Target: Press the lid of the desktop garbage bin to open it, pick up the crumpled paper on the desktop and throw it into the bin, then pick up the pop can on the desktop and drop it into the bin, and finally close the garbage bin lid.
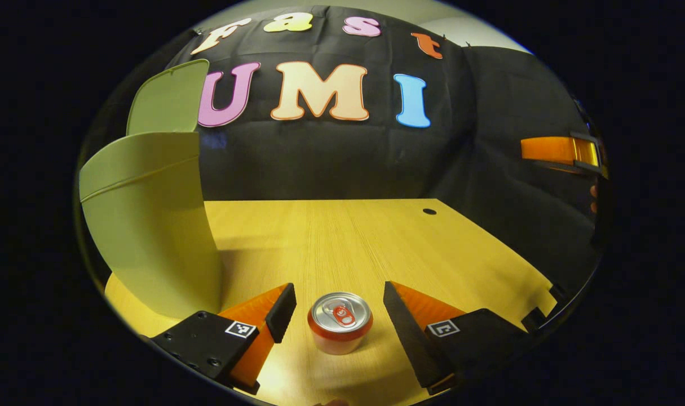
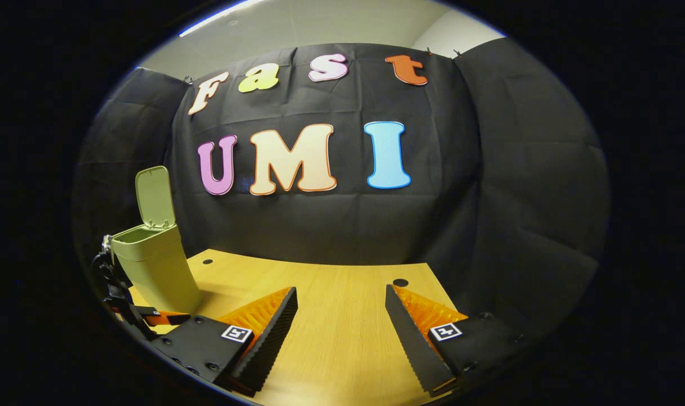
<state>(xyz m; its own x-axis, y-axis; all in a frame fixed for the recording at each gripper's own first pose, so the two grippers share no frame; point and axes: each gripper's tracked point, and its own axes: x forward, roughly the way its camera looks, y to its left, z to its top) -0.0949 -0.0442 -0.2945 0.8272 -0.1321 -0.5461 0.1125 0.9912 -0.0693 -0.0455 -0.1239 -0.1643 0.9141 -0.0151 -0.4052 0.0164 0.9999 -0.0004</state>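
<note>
In the left gripper view, the left hand-held gripper (image 1: 339, 307) hangs low over the worktop (image 1: 376, 237) with its fingers spread wide. The can (image 1: 340, 322) stands upright on the worktop between the two fingers, with a gap on each side, so neither finger touches it. Its silver top and pull tab face up. The bin (image 1: 150, 237) stands just to the left, close to the left finger, with its lid (image 1: 167, 98) raised upright at the far side.

In the right gripper view, the right hand-held gripper (image 2: 340, 316) is also wide apart, holding nothing, above bare worktop (image 2: 342, 338). The bin (image 2: 156, 270) shows at far left with its lid (image 2: 155, 197) up, and the left hand-held gripper (image 2: 125, 307) is just beside its base.
</note>
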